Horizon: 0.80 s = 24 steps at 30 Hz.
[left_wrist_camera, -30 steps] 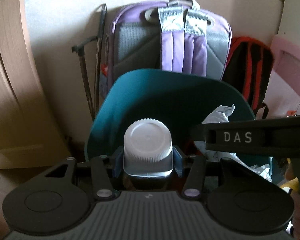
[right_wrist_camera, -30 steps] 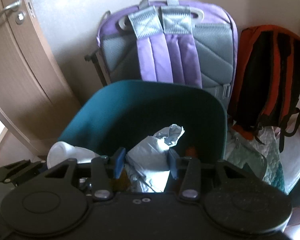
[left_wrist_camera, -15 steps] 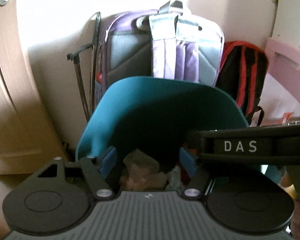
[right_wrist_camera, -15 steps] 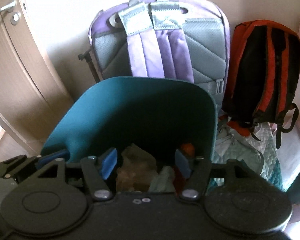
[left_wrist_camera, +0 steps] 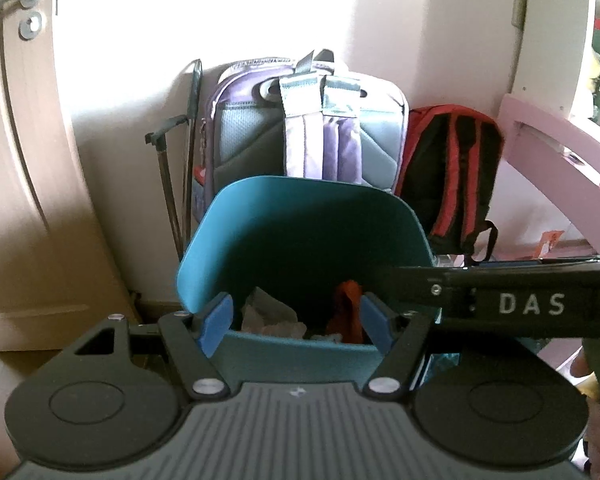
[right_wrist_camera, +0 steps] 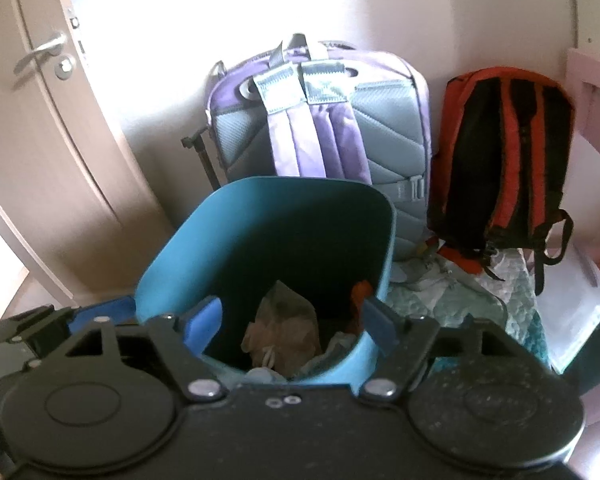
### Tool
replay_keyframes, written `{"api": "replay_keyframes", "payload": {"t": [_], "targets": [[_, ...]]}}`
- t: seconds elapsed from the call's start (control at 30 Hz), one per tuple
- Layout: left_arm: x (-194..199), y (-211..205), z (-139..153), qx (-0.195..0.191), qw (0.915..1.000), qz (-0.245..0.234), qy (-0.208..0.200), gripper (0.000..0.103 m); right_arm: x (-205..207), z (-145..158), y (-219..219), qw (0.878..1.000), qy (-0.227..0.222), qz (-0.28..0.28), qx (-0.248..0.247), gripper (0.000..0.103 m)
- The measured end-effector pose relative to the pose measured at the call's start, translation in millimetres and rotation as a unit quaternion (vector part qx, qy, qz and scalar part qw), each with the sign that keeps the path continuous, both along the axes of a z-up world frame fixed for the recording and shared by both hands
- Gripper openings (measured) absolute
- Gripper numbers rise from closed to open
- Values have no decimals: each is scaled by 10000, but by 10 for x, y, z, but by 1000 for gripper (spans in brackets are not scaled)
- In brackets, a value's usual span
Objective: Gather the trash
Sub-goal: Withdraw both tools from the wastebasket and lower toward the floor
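Observation:
A teal trash bin stands on the floor before the wall; it also shows in the right wrist view. Crumpled paper and an orange-red scrap lie inside it, and a brownish crumpled wrapper shows in the right wrist view. My left gripper is open and empty above the bin's near rim. My right gripper is open and empty over the bin's mouth. The right gripper's body crosses the left wrist view at the right.
A purple and grey backpack leans on the wall behind the bin. A black and red backpack stands to its right. A door with a handle is at the left. A folded black stick leans beside the purple backpack. Pink furniture is at the right.
My left gripper let go of a white-capped bottle and my right let go of crumpled paper; both opened. Both grippers have drawn back and up from the bin.

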<state>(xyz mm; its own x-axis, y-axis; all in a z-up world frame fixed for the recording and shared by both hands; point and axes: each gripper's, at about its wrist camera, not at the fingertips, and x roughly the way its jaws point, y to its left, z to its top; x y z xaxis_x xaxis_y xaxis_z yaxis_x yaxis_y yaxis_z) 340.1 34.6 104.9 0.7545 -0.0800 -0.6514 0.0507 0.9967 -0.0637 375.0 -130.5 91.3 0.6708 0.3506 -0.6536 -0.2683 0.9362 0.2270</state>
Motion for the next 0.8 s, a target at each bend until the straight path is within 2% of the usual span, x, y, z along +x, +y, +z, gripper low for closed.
{"api": "replay_keyframes", "payload": {"t": [0.4,0.7,0.8], "targets": [[-749,-71,87,-60,9999,-97,-25,70,-817,220,-287,9998,-168,54,121,87],[-1211,-93,-74,-115,9997,-191,93,70,-1366,74,-394,9991,-199,323,194,96],[-1325,-88,-199,-201,9994,-186,190,78,-1511,-23,-435,9987,-182,351,323,97]]}}
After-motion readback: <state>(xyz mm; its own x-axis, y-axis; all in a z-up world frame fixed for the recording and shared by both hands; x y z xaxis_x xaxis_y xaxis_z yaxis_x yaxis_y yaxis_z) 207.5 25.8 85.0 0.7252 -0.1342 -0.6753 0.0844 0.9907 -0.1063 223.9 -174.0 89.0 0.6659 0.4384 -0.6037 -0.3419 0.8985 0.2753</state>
